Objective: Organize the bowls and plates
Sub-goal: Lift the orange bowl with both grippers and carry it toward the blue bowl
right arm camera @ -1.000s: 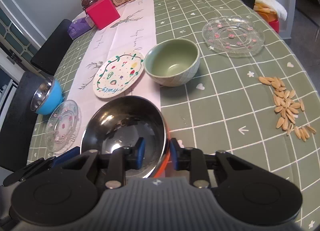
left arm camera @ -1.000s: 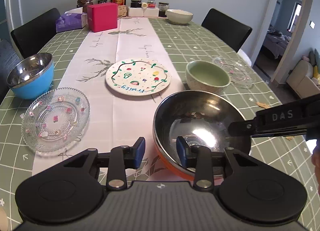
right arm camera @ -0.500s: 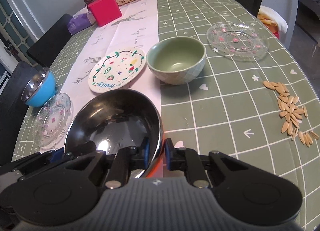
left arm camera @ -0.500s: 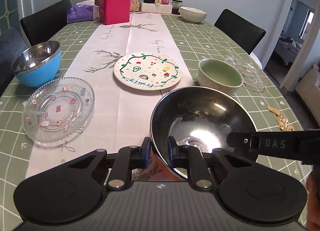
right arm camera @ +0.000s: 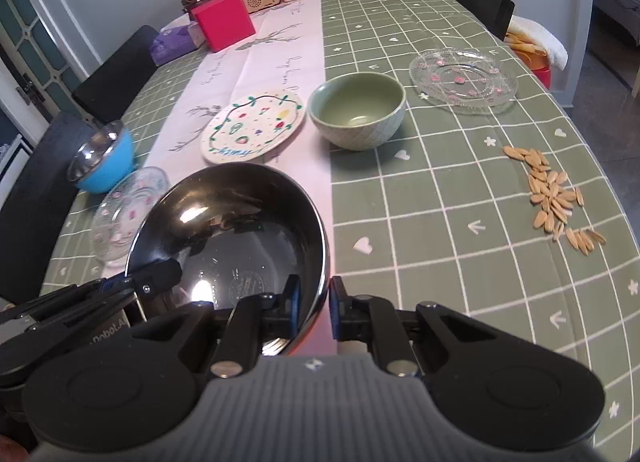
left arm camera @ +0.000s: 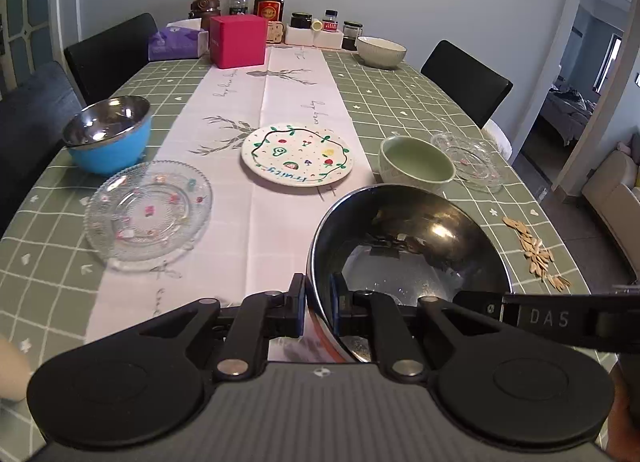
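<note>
**Both jaws closed on steel bowl rim, bowl coming off worktop**

Since a second ago: left gripper (left arm camera: 318, 304) has just been closing, from a wide gap beside the rim to a narrow pinch with the rim between its pads. Right gripper (right arm camera: 314, 308) has closed a bit further too, rim also between its pads. The table scene sits lower and further off in both views than before, so both hands have lifted and shifted.

State now:
- Big steel bowl (left arm camera: 408, 246), orange outside, is held by both grippers on opposite sides of its near rim. Left jaws narrow, one pad inside and one outside the wall. Right jaws the same on the other side.
- Bowl sits directly ahead of both jaws, mouth up, tilted slightly toward the cameras. It looks clear of the worktop, though the underside is hidden so I can't confirm.
- Ahead on the worktop (right arm camera: 440, 190): green bowl (right arm camera: 358, 114) just beyond the far rim, nearer the right hand. Painted plate (left arm camera: 298, 154) on the runner, ahead of the left hand. Blue bowl with steel lining (left arm camera: 108, 138) and a glass plate (left arm camera: 148, 214) far left. A second glass plate (right arm camera: 464, 80) far right.

What the next move turns on: a two-point rim grip means both hands have to travel together, or the bowl twists. My guess is it's going to nest with another bowl. The blue one lies left and forward of the jaws, across the near glass plate. Seeds (right arm camera: 556, 194) lie to the right, out of that path.
</note>
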`<state>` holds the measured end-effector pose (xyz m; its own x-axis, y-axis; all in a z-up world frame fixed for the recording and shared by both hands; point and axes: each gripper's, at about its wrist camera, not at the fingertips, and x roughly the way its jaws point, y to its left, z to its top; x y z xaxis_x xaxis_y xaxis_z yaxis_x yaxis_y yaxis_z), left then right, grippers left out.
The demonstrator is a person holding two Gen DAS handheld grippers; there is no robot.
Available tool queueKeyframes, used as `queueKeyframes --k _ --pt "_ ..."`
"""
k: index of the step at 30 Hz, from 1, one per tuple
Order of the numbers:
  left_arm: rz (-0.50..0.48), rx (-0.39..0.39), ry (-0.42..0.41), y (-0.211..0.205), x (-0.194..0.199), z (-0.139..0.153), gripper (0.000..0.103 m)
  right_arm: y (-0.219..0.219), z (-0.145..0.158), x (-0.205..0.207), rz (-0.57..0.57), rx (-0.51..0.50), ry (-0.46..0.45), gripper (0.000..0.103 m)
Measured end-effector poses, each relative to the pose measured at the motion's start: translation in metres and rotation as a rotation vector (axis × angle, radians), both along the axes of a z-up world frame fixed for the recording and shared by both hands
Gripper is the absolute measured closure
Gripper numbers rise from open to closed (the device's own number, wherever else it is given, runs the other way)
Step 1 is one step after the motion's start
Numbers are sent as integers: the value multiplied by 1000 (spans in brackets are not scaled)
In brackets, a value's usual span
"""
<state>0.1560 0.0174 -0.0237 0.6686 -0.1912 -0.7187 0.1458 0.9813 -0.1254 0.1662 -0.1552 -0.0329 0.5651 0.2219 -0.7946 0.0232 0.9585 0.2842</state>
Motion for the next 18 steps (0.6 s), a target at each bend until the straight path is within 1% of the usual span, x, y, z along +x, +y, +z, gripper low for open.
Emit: queueKeyframes --k 3,5,6,10,13,15,18 --pt "4 -22 40 14 -17 2 90 7 10 -19 23 9 -15 90" --pt "10 -58 52 25 -30 0 90 12 14 -33 49 10 -21 89" --pt "7 -57 57 28 -36 0 90 14 15 -39 61 7 -20 89" --pt "-2 -67 54 39 -62 3 91 18 13 -63 86 35 22 88" --pt "-21 -79 52 48 -81 5 91 21 14 -81 121 51 36 88" --pt "-28 -92 76 51 -89 2 91 22 12 -91 138 60 45 88" --pt "-40 -75 110 49 -100 -6 91 23 5 -103 151 64 77 88"
